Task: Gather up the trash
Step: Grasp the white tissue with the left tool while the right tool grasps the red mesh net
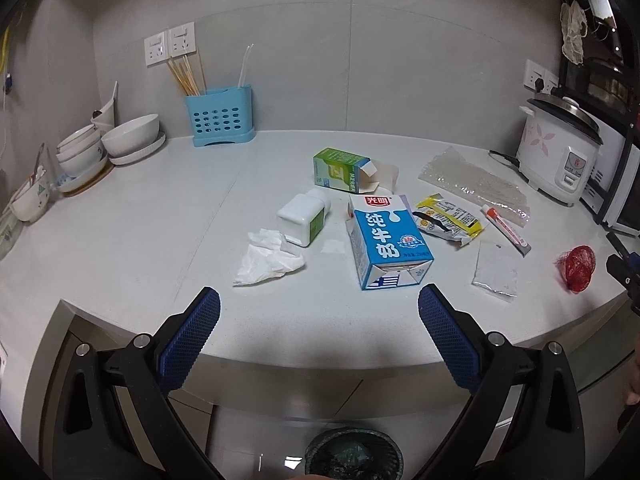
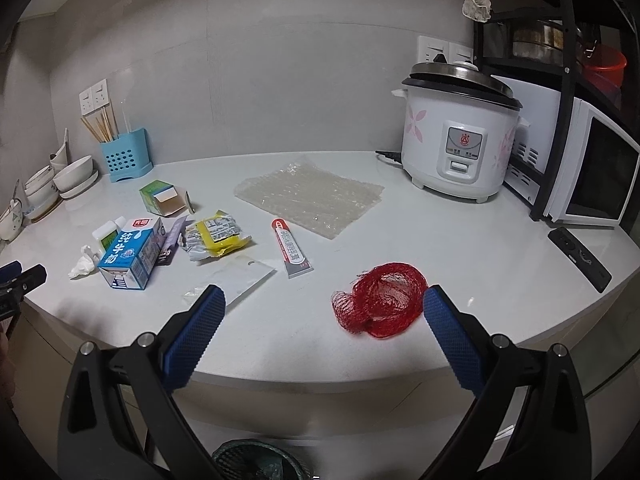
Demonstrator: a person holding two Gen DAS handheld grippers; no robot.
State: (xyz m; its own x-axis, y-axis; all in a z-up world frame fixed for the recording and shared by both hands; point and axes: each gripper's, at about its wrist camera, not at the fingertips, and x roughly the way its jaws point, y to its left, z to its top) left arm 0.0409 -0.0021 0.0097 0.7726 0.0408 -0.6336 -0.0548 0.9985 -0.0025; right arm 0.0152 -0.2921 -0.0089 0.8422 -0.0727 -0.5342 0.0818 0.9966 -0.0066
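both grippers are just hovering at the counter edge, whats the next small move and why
Probably ease the right gripper forward and right to straddle the red mesh net. Its jaws stand open and empty, the net lies nearest, just ahead near the right finger, apart from other litter, and the trash bin waits directly below.

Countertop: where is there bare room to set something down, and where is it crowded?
Bare: the stretch between the bowls and the crumpled tissue, and the patch between the red mesh net and the rice cooker. Crowded: around the milk carton, white bottle and yellow wrapper.
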